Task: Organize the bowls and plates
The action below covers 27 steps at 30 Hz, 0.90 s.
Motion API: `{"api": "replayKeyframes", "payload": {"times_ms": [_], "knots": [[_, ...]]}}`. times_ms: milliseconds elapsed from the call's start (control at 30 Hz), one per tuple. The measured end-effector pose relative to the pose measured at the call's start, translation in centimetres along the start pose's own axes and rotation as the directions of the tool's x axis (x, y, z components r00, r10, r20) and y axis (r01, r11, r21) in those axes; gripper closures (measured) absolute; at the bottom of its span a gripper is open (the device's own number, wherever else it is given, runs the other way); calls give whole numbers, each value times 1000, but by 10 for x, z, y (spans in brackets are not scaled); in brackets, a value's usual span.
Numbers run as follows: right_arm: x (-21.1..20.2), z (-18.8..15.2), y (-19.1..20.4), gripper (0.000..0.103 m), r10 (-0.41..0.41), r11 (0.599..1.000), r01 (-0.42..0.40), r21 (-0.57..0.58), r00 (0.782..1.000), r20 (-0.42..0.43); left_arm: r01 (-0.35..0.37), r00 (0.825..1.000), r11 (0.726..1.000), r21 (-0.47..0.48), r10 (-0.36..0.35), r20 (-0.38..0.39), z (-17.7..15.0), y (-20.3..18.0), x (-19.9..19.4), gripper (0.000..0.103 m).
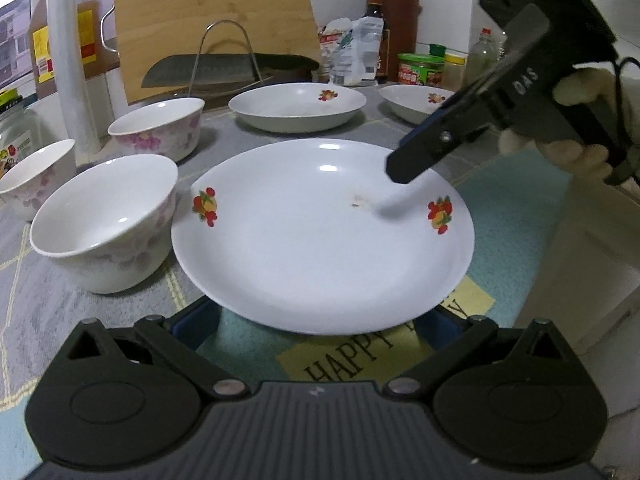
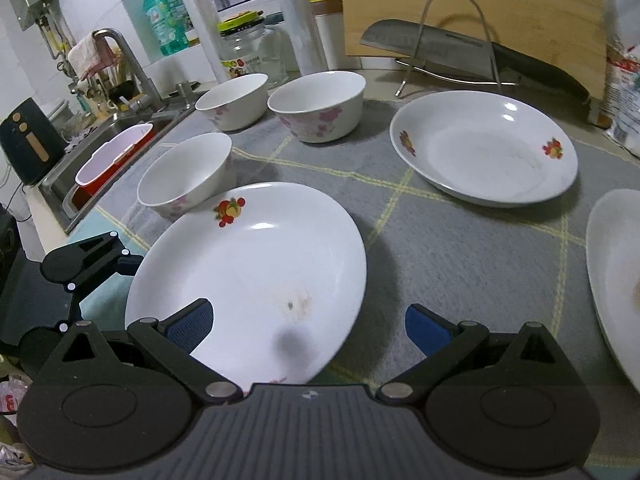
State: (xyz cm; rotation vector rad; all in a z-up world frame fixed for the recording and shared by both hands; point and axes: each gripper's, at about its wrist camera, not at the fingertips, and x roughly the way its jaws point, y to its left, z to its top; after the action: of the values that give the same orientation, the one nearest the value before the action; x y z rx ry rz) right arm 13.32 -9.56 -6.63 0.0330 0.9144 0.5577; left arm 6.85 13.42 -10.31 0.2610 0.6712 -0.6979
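The mat point(image 1: 460, 308) reads "HAPPY" at 6 o'clock beneath the near plate point(image 1: 320, 240). The left gripper point(image 1: 320, 322) spreads wide around its rim; the right gripper point(image 2: 308, 328), marked "DAS", hangs open above a grey checked counter cloth point(image 2: 460, 248) beside the sink point(image 2: 64, 184).

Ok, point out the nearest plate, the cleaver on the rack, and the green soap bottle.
Nearest plate point(image 1: 320, 240): left wrist view, bare centre of the plate.
Cleaver point(image 2: 420, 42): right wrist view, flat of the blade.
Green soap bottle point(image 2: 166, 16): right wrist view, front of its body.
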Motion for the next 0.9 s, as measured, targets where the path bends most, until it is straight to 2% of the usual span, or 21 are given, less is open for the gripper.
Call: {"api": "replayKeyframes", "payload": {"times_ms": [400, 567, 900], "knots": [[32, 20, -5, 0, 151, 988, -150, 34, 987, -55, 23, 999, 1000, 17, -24, 23, -4, 3, -3, 0], [43, 28, -10, 0, 188, 981, -184, 58, 980, -73, 33, 999, 999, 23, -33, 19, -3, 5, -2, 0], [56, 49, -24, 0, 275, 958, -261, 117, 953, -127, 37, 999, 999, 27, -37, 15, -2, 6, -2, 0]]}}
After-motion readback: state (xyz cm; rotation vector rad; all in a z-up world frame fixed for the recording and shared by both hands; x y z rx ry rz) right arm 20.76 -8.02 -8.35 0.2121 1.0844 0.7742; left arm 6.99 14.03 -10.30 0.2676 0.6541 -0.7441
